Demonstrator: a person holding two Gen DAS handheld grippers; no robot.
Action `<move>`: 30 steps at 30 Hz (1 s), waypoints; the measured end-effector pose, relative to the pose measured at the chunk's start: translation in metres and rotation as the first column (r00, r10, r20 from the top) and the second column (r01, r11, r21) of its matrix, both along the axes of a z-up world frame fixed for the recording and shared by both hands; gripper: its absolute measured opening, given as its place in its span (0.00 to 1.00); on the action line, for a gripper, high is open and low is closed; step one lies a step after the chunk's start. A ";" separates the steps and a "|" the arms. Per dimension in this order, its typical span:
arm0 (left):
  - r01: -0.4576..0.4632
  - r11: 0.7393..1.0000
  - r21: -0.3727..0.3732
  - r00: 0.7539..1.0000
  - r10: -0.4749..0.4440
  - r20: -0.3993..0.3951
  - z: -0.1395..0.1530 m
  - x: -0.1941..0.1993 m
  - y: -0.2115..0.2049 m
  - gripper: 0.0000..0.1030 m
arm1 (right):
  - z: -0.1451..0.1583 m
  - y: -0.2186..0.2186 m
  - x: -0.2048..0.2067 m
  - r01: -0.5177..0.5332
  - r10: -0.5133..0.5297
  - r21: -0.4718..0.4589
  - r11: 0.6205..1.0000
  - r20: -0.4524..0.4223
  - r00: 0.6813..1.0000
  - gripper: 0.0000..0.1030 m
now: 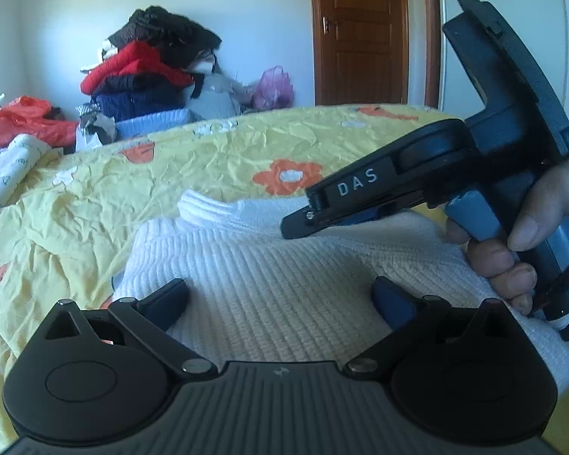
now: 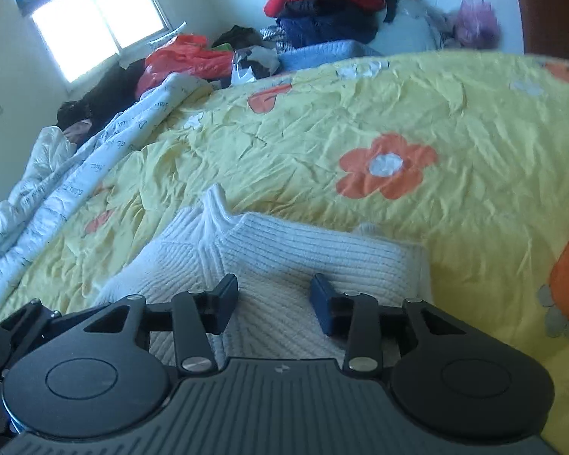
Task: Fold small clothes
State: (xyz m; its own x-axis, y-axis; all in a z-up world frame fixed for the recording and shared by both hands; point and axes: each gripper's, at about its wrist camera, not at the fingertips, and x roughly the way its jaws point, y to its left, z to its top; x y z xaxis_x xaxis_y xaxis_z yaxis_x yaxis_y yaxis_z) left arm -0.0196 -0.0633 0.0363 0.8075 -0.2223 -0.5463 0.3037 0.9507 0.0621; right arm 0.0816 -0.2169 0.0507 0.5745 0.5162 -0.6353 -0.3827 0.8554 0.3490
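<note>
Hovering both grippers over the white knit sweater, we see it lying partly folded on the bed's yellow bedspread w/ orange flowers, its ribbed collar sticking up at the sweater's far edge.

Left gripper: jaws spread wide over the sweater's knit, nothing pinched btwn them; fabric shows across the whole gap. Whether the tips touch the knit we can't tell.

Right gripper: jaws part-open, a moderate gap, nothing clamped; the pads sit over the sweater's near half, just this side of the collar. In the left wrist view the same gripper comes in from the sweater's right side, its tip just above the knit near the far edge, and a hand wraps the blue handle, fingers resting against the sweater's right edge.

Beyond the sweater, past the bed's far side, a pile of clothes (red, dark blue, brown on top) stands against the wall, w/ a wooden door to the pile's right. Left of the sweater a white printed duvet lies bunched along the bedspread's edge. A bright window sits far left of the pile.
</note>
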 end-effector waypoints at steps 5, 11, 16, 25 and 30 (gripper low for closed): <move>-0.003 0.999 -0.051 0.997 0.007 0.079 0.026 -0.055 0.039 1.00 | 0.029 -0.023 -0.063 0.077 -0.080 0.029 0.997 0.105 0.991 0.65; -0.226 0.973 0.054 0.960 0.213 0.183 0.052 -0.103 0.147 1.00 | 0.048 -0.078 -0.156 0.114 -0.096 -0.076 0.991 0.211 0.973 0.71; -0.544 0.795 0.268 0.818 0.431 0.381 0.091 -0.102 0.251 1.00 | 0.059 -0.118 -0.206 0.224 -0.152 -0.229 0.947 0.292 0.944 0.77; -0.385 0.916 0.116 0.887 0.333 0.319 0.069 -0.146 0.181 1.00 | 0.049 -0.116 -0.260 0.334 -0.106 -0.486 0.808 0.438 0.893 0.86; -0.208 0.978 0.013 0.970 0.205 0.130 0.013 -0.146 0.092 1.00 | 0.032 -0.080 -0.251 0.171 -0.127 -0.181 0.968 0.231 0.965 0.91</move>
